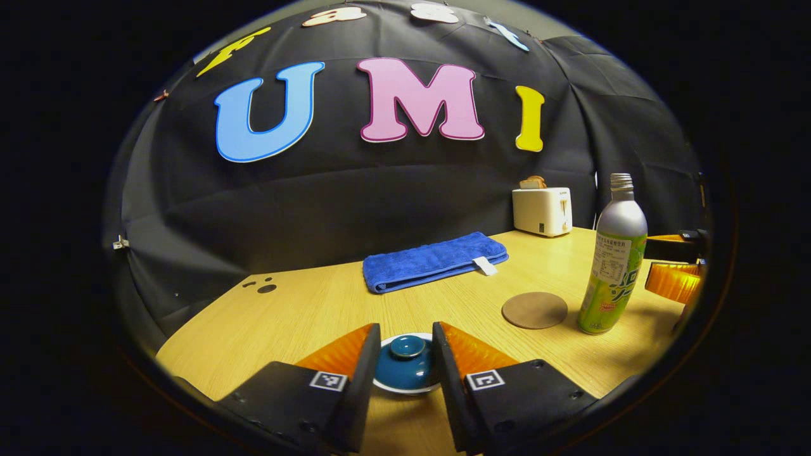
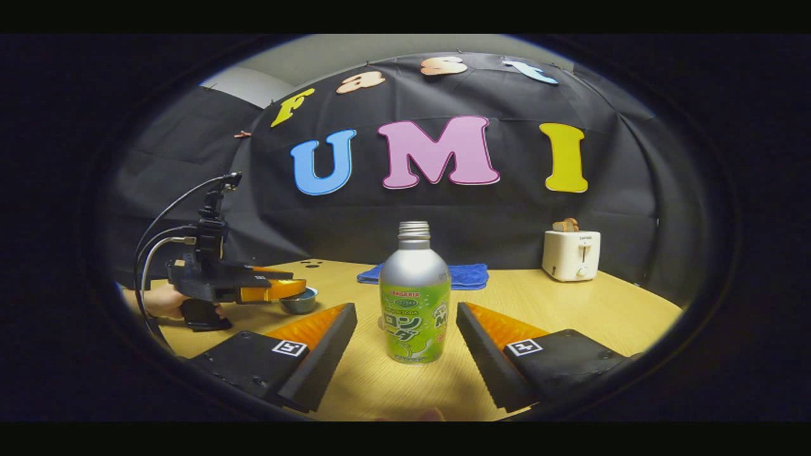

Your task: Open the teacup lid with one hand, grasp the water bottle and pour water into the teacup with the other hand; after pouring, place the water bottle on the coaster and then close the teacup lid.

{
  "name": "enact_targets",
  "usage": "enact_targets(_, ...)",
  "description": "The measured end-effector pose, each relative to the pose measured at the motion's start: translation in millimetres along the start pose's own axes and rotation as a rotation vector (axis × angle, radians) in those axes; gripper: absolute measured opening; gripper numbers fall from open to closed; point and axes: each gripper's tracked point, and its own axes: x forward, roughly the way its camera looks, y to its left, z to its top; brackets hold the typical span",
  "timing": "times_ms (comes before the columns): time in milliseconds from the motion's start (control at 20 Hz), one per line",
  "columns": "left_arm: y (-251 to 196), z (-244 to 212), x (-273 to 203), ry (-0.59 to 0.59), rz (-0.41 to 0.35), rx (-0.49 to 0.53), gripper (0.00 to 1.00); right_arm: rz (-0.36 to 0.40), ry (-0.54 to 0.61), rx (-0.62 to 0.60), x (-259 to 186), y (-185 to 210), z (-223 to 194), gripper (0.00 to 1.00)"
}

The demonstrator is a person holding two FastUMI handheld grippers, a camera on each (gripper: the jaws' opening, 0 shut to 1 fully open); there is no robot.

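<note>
A teacup with a blue lid (image 1: 405, 366) sits on the wooden table (image 1: 304, 310), low between the fingers of my left gripper (image 1: 405, 332), which stands open around it without touching. A silver and green water bottle (image 1: 613, 259) with a bare threaded neck stands upright at the right, next to a round brown coaster (image 1: 534, 310). In the right gripper view the water bottle (image 2: 415, 297) stands between the spread fingers of my right gripper (image 2: 405, 311), open and apart from it. The left gripper (image 2: 253, 288) hovers over the teacup (image 2: 299, 302) there, held by a hand (image 2: 161, 301).
A folded blue towel (image 1: 434, 261) lies at the back of the table, and a white toaster (image 1: 542, 211) with bread in it stands in the back right corner. The right gripper (image 1: 675, 272) sits just right of the bottle.
</note>
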Motion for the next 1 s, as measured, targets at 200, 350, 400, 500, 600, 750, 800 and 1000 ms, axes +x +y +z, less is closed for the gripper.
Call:
enact_targets(200,-3,-3,2,0.022,-0.007,0.018,0.43,0.001,0.000,0.000,1,-1,0,0.98)
enact_targets(350,-2,-3,3,0.032,0.001,0.028,0.40,0.001,0.001,0.000,0,0,1,0.98)
enact_targets(400,-2,-4,3,0.033,0.002,0.029,0.40,0.001,0.001,0.000,0,-1,0,0.98)
enact_targets(500,-1,-3,3,0.030,0.004,0.027,0.35,0.001,0.001,0.000,0,0,0,0.98)
enact_targets(600,0,-2,1,0.019,0.005,0.016,0.33,0.001,0.001,-0.001,0,-1,1,0.98)
enact_targets(750,3,3,-2,-0.019,0.015,-0.017,0.35,0.001,0.001,0.000,0,0,1,0.98)
enact_targets(800,5,5,-5,-0.034,0.017,-0.030,0.32,0.001,0.001,0.000,0,-1,1,0.98)
enact_targets(1000,15,17,-26,-0.102,0.048,-0.086,0.31,-0.012,0.003,-0.001,8,-1,0,0.98)
